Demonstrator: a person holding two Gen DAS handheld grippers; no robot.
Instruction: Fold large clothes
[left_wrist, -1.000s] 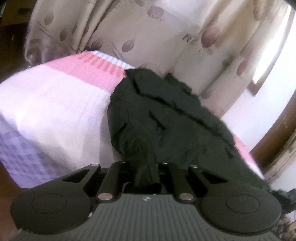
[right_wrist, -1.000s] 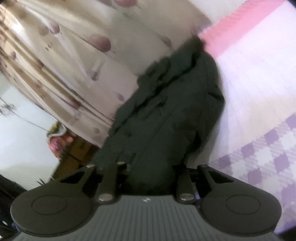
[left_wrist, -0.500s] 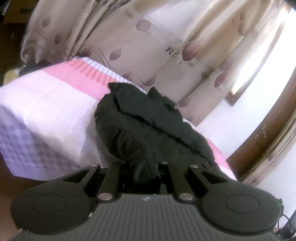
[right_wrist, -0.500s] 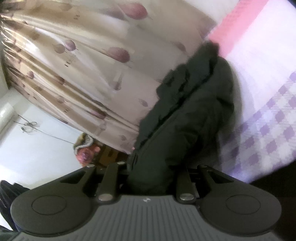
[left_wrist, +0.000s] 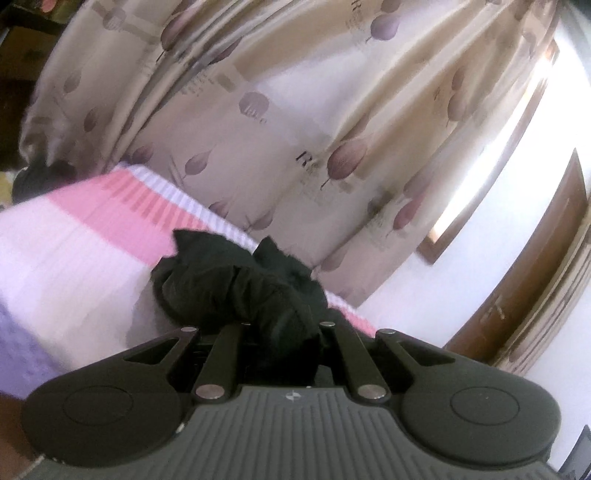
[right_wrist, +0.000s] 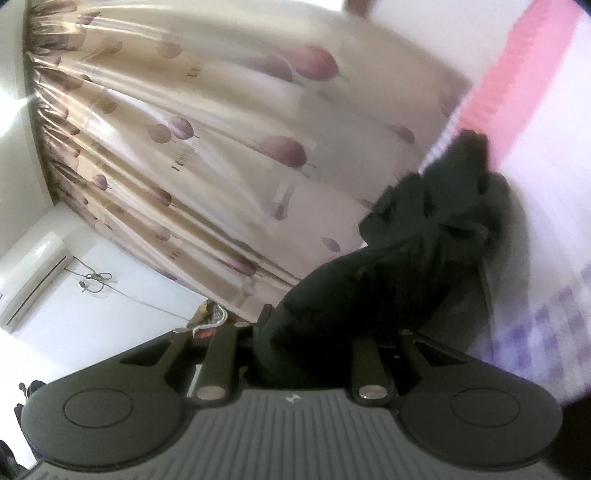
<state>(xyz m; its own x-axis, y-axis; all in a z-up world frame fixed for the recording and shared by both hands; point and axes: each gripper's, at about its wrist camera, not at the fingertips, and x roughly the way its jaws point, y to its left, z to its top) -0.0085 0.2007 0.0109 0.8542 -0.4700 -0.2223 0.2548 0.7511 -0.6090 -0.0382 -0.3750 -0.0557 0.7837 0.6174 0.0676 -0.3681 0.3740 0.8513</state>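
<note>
A: Both sets of jaws pinching black cloth. Left gripper (left_wrist: 282, 332) clamped on a bunched edge of the dark garment (left_wrist: 236, 284); right gripper (right_wrist: 314, 343) closed on a thicker wad of the same garment (right_wrist: 417, 254).

B: Changed from a second ago?

A: Raised and tipped back, both of them. Far more curtain (left_wrist: 280, 110) above the jaws now, far less bed (left_wrist: 74, 251) in front. Garment drawn in toward the jaws, too: spread long across the bed then, heaped and shortened now, with the far end bunched just ahead of the left jaws.

B: Still resting on the bed?

A: Far end yes, beyond the jaws, on the pink band near the curtain side. Near edge lifted clear, hanging from both grips. In the right view, draped down from the jaws to the checked sheet (right_wrist: 546, 325).

B: Meaning for the fold?

A: Probably the near edge being carried up and over toward the far end, a first half-fold. Not laid down yet. Risk of thick fabric crumpling unevenly instead of landing flat; blur hides finer detail.
</note>
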